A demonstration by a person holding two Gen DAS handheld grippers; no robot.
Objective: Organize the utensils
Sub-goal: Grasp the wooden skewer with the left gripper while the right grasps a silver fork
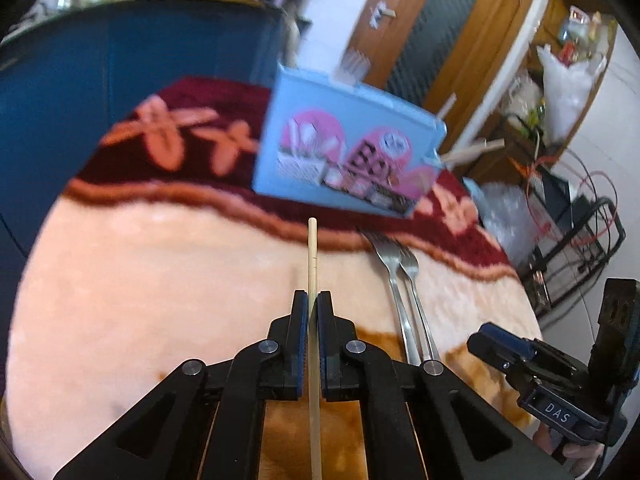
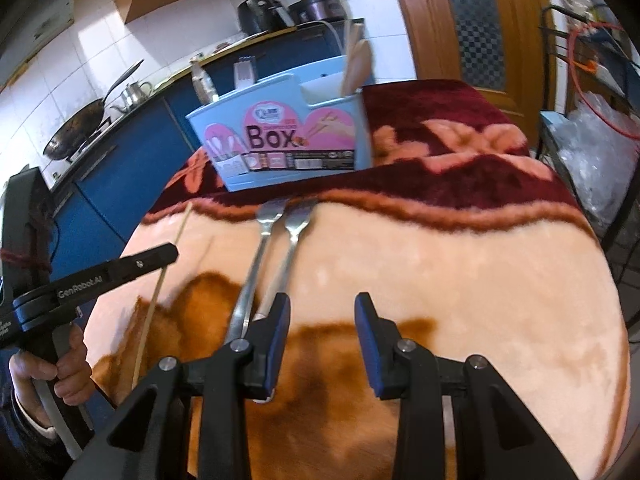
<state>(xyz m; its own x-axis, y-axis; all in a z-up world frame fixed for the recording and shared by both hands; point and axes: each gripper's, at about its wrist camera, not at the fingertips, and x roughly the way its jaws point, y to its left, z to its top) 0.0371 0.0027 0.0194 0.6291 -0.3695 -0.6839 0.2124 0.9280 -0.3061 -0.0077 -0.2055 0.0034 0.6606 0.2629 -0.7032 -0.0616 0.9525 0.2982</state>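
Left hand-held gripper point(image 1: 312, 304) clamped on one chopstick point(image 1: 312, 248).
Right hand-held gripper point(image 2: 322, 308) parted, empty; two forks point(image 2: 276, 236) beside it; blue utensil box point(image 2: 280, 140) beyond.

Kitchen was pretty lived-in: white tiled wall point(image 2: 100, 80), blue cabinets point(image 2: 132, 152) with a wok point(image 2: 76, 128) and kettle point(image 2: 134, 92) on the counter, an air fryer point(image 2: 260, 10) further along. Wooden door point(image 2: 480, 24) with patterned glass, plush floral blanket point(image 2: 440, 248) covering the table, daylight everywhere.
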